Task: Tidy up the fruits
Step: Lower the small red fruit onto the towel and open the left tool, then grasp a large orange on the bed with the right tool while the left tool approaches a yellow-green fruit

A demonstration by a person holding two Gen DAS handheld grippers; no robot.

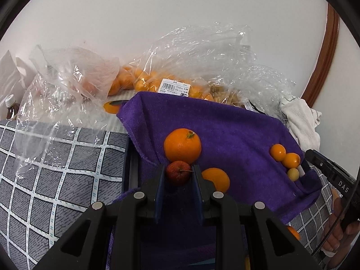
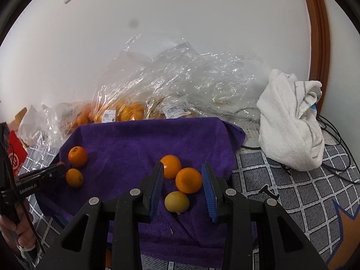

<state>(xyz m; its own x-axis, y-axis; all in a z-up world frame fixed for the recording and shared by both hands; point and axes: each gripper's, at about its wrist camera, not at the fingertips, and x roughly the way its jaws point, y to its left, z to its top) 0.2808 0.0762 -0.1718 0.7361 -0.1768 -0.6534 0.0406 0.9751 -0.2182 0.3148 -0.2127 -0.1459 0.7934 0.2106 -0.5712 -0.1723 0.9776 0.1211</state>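
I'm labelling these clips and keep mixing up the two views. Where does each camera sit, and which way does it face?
Left wrist: on the left claw, looking forward and down at the purple towel; its fingers grip a small red fruit; the right claw and a hand show at right.
Right wrist: on the right claw, facing three small citrus fruits; the left claw and its hand show at left.
Shared: towel, plastic bags, white cloth.

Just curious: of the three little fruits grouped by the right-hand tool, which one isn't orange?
The pale yellow fruit, nearest the camera. The two orange fruits behind it lie farther up the purple towel.
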